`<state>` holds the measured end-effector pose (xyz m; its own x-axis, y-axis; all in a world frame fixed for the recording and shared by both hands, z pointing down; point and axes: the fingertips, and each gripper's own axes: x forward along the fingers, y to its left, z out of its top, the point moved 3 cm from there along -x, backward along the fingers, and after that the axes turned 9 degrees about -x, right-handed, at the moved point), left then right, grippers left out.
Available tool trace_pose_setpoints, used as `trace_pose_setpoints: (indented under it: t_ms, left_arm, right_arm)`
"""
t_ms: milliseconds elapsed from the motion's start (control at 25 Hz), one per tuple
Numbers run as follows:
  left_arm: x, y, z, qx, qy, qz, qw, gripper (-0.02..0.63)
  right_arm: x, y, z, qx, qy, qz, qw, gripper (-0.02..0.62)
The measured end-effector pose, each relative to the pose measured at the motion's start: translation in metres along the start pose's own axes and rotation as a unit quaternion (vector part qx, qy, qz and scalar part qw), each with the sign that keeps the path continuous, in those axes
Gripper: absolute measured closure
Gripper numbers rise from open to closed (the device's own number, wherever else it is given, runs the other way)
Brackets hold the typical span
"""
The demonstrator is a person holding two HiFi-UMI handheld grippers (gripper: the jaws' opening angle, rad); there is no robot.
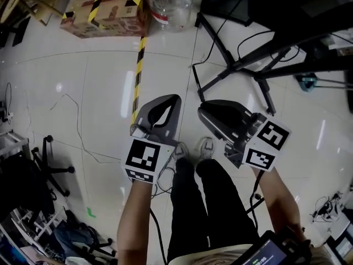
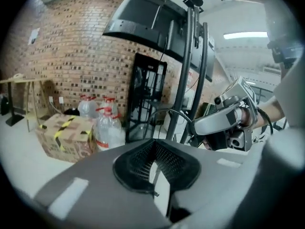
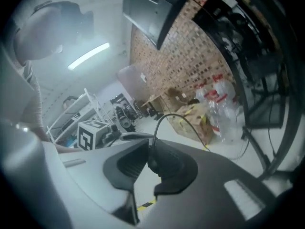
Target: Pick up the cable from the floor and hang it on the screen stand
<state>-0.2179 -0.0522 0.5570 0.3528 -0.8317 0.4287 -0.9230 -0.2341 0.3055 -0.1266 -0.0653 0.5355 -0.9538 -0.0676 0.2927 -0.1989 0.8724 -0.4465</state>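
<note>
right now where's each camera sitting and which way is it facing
Head view: on the head, steeply down at floor; shows legs, forearms, left tongs, right tongs.
Left gripper view: on left tongs, facing screen stand; shows right tongs, wrist.
Right gripper view: on right tongs, tilted, facing brick wall; grips cable; upper body.
Shared: all show taped box, bottles.

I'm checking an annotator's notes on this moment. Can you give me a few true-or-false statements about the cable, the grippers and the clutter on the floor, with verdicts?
1. A black cable rises from between the jaws of the right hand-held gripper. True.
2. The cardboard box bears yellow-and-black tape. True.
3. The water bottles lie on top of that box. False: they stand on the floor beside it.
4. Both hand-held grippers rest on the floor. False: the left hand-held gripper and the right one are held up above it.
</note>
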Motion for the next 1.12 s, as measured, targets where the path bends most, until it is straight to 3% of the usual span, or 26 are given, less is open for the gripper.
trace_pose_setpoints:
  t_ms: [200, 480, 640, 720, 920, 1120]
  left_arm:
    - [-0.043, -0.031, 0.127, 0.043, -0.06, -0.018, 0.9971, 0.586]
    - [-0.087, -0.07, 0.268, 0.075, -0.123, -0.045, 0.9885, 0.586]
    - [-0.099, -0.094, 0.353, 0.111, -0.167, -0.087, 0.9759, 0.586]
    - [-0.11, -0.112, 0.38, 0.122, -0.176, -0.104, 0.9711, 0.586]
    - [-0.122, -0.166, 0.453, 0.177, -0.216, -0.146, 0.9491, 0.586]
    - [-0.113, -0.208, 0.507, 0.218, -0.237, -0.185, 0.9285, 0.587]
  right_arm:
    - [-0.022, 0.049, 0.12, -0.057, -0.05, -0.002, 0.997, 0.546]
    - [-0.057, 0.103, 0.259, -0.148, -0.095, -0.007, 0.984, 0.545]
    - [-0.076, 0.119, 0.336, -0.225, -0.113, -0.032, 0.967, 0.546]
    - [-0.093, 0.131, 0.36, -0.248, -0.118, -0.042, 0.961, 0.545]
    - [-0.149, 0.142, 0.431, -0.29, -0.15, -0.104, 0.939, 0.545]
    - [-0.185, 0.142, 0.486, -0.333, -0.141, -0.147, 0.921, 0.545]
